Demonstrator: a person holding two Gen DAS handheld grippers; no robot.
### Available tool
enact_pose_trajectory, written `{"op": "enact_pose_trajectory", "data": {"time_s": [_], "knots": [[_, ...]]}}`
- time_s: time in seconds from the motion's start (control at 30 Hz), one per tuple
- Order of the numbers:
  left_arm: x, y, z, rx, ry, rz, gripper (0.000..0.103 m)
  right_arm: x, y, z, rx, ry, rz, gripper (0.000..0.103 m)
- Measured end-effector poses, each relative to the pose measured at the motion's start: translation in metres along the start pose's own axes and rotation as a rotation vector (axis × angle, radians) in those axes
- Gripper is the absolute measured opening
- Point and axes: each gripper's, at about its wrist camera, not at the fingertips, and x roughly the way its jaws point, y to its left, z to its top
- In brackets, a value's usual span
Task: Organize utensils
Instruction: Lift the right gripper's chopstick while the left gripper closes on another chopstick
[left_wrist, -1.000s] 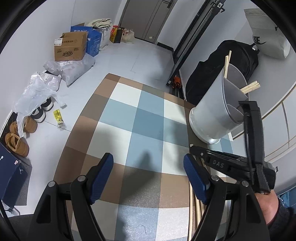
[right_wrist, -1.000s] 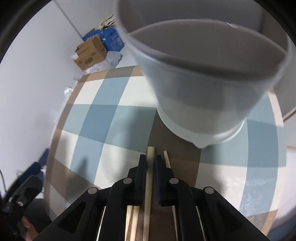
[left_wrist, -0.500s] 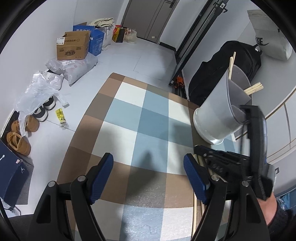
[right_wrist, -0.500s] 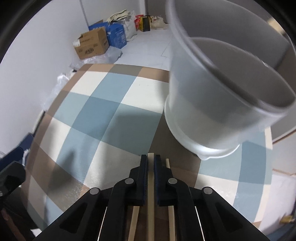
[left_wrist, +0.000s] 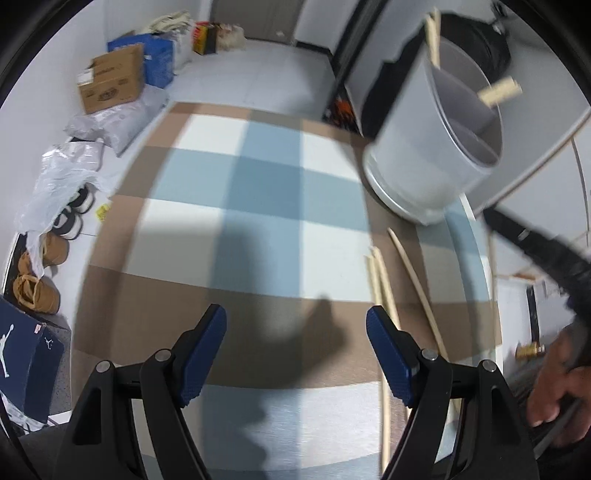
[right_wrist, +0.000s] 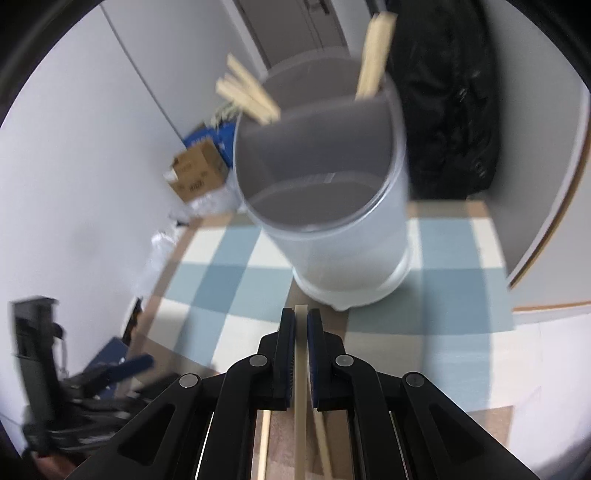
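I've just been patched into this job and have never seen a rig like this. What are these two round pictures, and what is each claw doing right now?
There is no robot arm here. A person holds a two-finger claw in each hand, and a wide-angle camera on each claw looks forward along its fingers, which is why the pictures look round and bent.

The left wrist view shows the left claw open and holding nothing, above a checked tablecloth. A few loose chopsticks lie on the cloth near a grey divided utensil holder, which already has some chopsticks standing in it. The person's other hand shows at the right edge.

The right wrist view shows the right claw shut on a single chopstick, pointing toward the same holder. Both pictures are somewhat blurred.
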Motion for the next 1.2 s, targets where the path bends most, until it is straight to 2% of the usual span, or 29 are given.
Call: {"op": "enact_pose_trajectory", "data": {"time_s": [0.2,0.43,0.53,0.57,0.63,0.7,0.97,1.0,1.07,1.1,1.13,1.2], "knots": [[0.013,-0.030,-0.004,0.086,0.045,0.047,0.074,-0.030,-0.004,0.006,-0.004,-0.087,0.056,0.006],[0.025,-0.048,-0.010,0.189,0.074,0.208,0.074,-0.054,-0.023,0.009,0.027,-0.159,0.107,0.006],[0.026,-0.045,-0.006,0.160,0.091,0.210,0.073,-0.058,-0.029,0.011,0.035,-0.177,0.124,0.006],[0.025,-0.043,-0.004,0.147,0.089,0.212,0.070,-0.061,-0.030,0.011,0.032,-0.181,0.124,0.006],[0.025,-0.042,0.001,0.144,0.082,0.219,0.058,-0.061,-0.031,0.011,0.035,-0.187,0.130,0.006],[0.027,-0.042,0.006,0.143,0.089,0.216,0.055,-0.062,-0.033,0.011,0.043,-0.190,0.141,0.006],[0.044,-0.048,0.026,0.113,0.087,0.215,0.054,-0.071,-0.042,0.013,0.079,-0.231,0.158,0.006],[0.046,-0.048,0.028,0.110,0.081,0.220,0.051,-0.073,-0.043,0.013,0.080,-0.240,0.155,0.006],[0.045,-0.047,0.030,0.101,0.061,0.217,0.032,-0.075,-0.043,0.014,0.079,-0.253,0.149,0.006],[0.045,-0.048,0.030,0.101,0.057,0.215,0.015,-0.076,-0.043,0.014,0.077,-0.260,0.144,0.006],[0.045,-0.048,0.030,0.100,0.058,0.202,0.004,-0.077,-0.043,0.014,0.077,-0.266,0.141,0.006],[0.044,-0.045,0.029,0.084,0.054,0.181,0.002,-0.078,-0.044,0.015,0.079,-0.275,0.139,0.006]]}}
